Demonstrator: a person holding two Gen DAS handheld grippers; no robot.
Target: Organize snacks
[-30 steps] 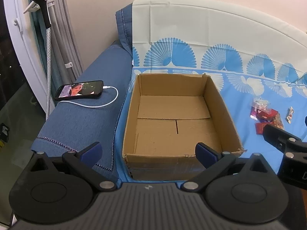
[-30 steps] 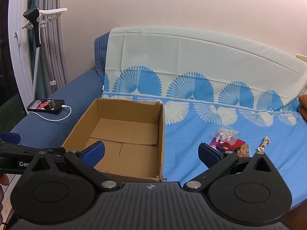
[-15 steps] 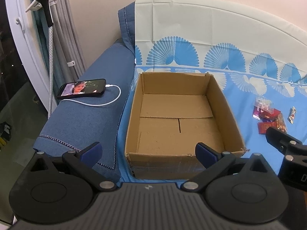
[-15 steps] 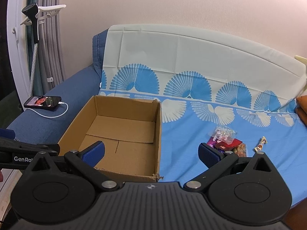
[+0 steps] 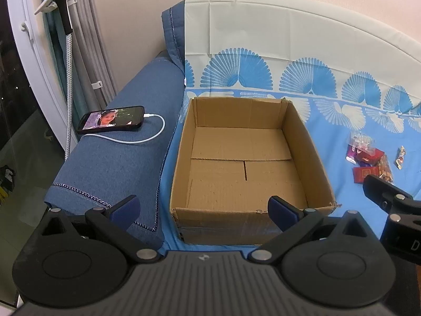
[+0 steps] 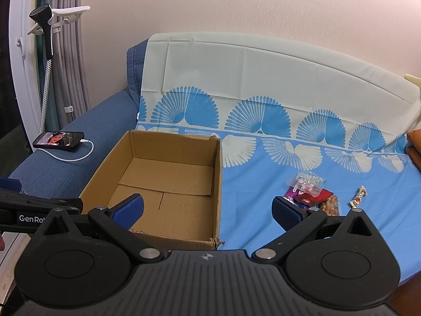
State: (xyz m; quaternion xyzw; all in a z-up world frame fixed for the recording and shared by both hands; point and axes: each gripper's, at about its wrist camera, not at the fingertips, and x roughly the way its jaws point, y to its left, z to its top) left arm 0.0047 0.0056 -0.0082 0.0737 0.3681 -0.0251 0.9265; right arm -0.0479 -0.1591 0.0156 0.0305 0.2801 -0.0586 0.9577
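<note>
An empty cardboard box (image 5: 247, 163) (image 6: 163, 176) stands open on the blue patterned cloth (image 6: 263, 189). To its right lies a small heap of snacks (image 6: 310, 194) (image 5: 367, 155): a clear packet, red packets, a bag of nuts. A single wrapped candy (image 6: 358, 197) (image 5: 400, 157) lies just beyond the heap. My left gripper (image 5: 202, 210) is open, hovering before the box's near wall. My right gripper (image 6: 208, 210) is open too, above the box's near right corner, with its right pad close to the heap. Neither holds anything.
A phone (image 5: 111, 119) with a lit screen and white cable (image 5: 142, 137) rests on the sofa's blue armrest, left of the box. A garment steamer (image 6: 43, 26) and curtains stand at far left. An orange cushion (image 6: 414, 144) shows at the right edge.
Both grippers have shifted slightly left and back, so the box and snacks sit a little further right in each view. Jaws stayed open; nothing was picked up.
</note>
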